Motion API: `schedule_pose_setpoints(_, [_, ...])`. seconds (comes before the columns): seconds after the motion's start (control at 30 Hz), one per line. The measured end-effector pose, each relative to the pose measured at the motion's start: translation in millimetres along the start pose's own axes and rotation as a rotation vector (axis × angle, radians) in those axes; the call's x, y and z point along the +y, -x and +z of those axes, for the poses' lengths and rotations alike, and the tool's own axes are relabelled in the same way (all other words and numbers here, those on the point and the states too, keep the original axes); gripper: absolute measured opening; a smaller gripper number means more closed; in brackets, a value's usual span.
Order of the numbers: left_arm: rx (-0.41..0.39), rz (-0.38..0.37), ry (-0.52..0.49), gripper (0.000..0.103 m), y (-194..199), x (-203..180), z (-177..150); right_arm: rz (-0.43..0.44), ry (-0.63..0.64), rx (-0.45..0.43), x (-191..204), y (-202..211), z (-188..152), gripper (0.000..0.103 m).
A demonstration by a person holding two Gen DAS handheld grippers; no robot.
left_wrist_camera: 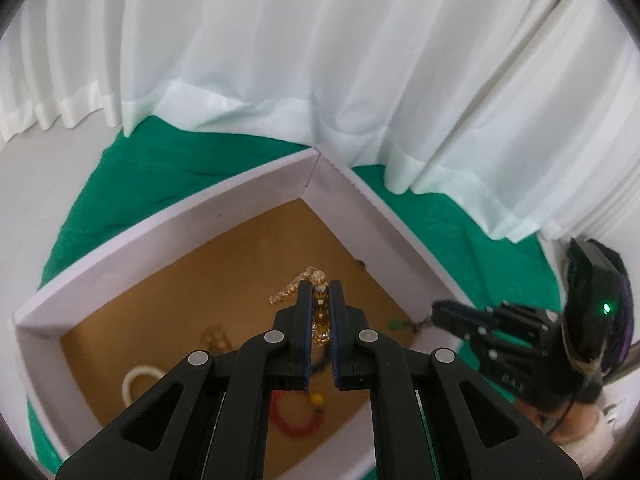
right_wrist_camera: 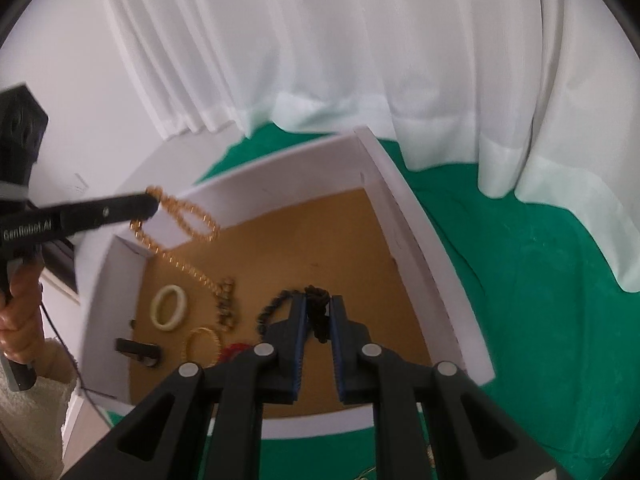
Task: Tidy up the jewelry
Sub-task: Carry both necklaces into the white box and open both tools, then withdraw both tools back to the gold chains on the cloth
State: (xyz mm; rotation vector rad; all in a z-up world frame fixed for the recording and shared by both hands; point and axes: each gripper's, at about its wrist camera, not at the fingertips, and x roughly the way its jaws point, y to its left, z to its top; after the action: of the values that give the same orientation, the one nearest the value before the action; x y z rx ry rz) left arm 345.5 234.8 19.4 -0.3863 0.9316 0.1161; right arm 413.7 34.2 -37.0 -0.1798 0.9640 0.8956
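Your white-walled tray (right_wrist_camera: pixel 404 216) sits on the green cloth (right_wrist_camera: pixel 540 300), its far corner close under the white curtain (right_wrist_camera: pixel 360 60). On its brown floor, toward the left wall, lie a cream bangle (right_wrist_camera: pixel 170 307), a thin gold bangle (right_wrist_camera: pixel 203 345), a small bronze-coloured chain piece (right_wrist_camera: pixel 227 304), a red bead strand (left_wrist_camera: pixel 294 420) and a dark clip-like item (right_wrist_camera: pixel 138 351); these crowd the left half, while the right half is bare.

Your left gripper (left_wrist_camera: pixel 321 312) is raised above the tray's left wall, reaching in level from the side, its jaws pinching the amber bead necklace (right_wrist_camera: pixel 188 216). The strand loops out of the tips and trails down to the tray floor.

Your right gripper (right_wrist_camera: pixel 318 316) points down into the tray's middle, jaws clamped on a black bead necklace (right_wrist_camera: pixel 316 312), whose loose end curves left onto the floor.

Only the right wrist view shows your left hand (right_wrist_camera: pixel 20 320) on its handle; the left view shows the right gripper (left_wrist_camera: pixel 452 314) beyond the tray's right wall, with something green (left_wrist_camera: pixel 397 325) at its tip, too blurred to identify.
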Motion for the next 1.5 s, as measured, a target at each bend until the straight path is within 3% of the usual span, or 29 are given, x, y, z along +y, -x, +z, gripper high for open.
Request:
schedule_pose_setpoints(0.2, [0.017,0.093,-0.011,0.005,-52.5,2.8,6.5,-0.059,-0.003,0.056,-10.4,-35.1,2.0,0.012])
schedule_pose_setpoints(0.3, [0.035,0.118,-0.021,0.008,-73.4,8.9,4.5,-0.090,-0.009,0.059,-12.6,-41.8,2.6,0.017])
schedule_pose_setpoints(0.33, [0.036,0.138,-0.017,0.016,-74.5,10.4,4.1,-0.099,-0.017,0.056,-13.3,-41.3,3.2,0.024])
schedule_pose_setpoints(0.37, [0.038,0.147,-0.012,0.024,-73.7,12.1,3.1,-0.095,-0.030,0.044,-14.3,-37.1,3.6,0.041])
schedule_pose_setpoints(0.43, [0.017,0.144,0.000,0.058,-62.7,13.9,-0.4,-0.073,-0.053,0.013,-16.6,-24.6,3.4,0.045])
schedule_pose_setpoints(0.57, [-0.037,0.132,-0.013,0.069,-25.4,4.4,-11.6,-0.069,-0.073,-0.056,-16.2,17.3,-1.4,0.046])
schedule_pose_setpoints(0.7, [-0.070,0.095,-0.038,0.080,18.2,-19.2,-38.8,-0.079,-0.085,-0.114,-19.2,57.9,-19.4,0.056])
schedule_pose_setpoints(0.8, [-0.094,0.057,-0.083,0.090,47.3,-41.8,-73.7,-0.119,-0.089,-0.134,-27.2,89.6,-47.8,0.060])
schedule_pose_setpoints(1.0, [-0.078,-0.022,-0.191,0.096,74.1,-89.1,-167.2,-0.235,-0.099,-0.135,-44.8,122.7,-113.9,0.061])
schedule_pose_setpoints(1.1, [0.009,-0.070,-0.204,0.097,55.8,-109.1,-216.4,-0.269,-0.113,-0.116,-47.7,129.2,-155.6,0.061])
schedule_pose_setpoints(1.23, [0.098,-0.040,-0.229,0.096,15.3,-124.0,-263.5,-0.277,-0.178,-0.082,-49.1,127.3,-218.5,0.061])
schedule_pose_setpoints(1.5, [0.181,0.038,-0.257,0.096,-37.7,-130.7,-296.6,-0.269,-0.293,-0.057,-50.1,130.1,-297.4,0.061])
